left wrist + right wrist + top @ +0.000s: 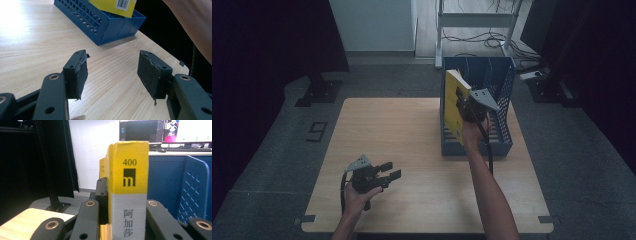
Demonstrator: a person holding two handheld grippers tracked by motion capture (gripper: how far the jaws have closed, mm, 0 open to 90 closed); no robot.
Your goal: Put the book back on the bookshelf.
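A yellow book (455,102) with a barcode stands upright at the left side of a blue perforated file rack (502,135) on the wooden table. My right gripper (464,102) is shut on the book; in the right gripper view its yellow and grey spine (128,182), marked 400, stands between the jaws. My left gripper (389,171) hovers low over the table's near left part, open and holding nothing. In the left gripper view its pads (76,75) stand wide apart, and the rack (105,25) with the book's (117,6) lower corner lies ahead.
The wooden table (402,130) stands on a grey floor. Behind it are a white shelf frame (477,20) and loose cables (492,40). Dark curtains hang at both sides. A black stand base (317,92) sits on the floor at the left.
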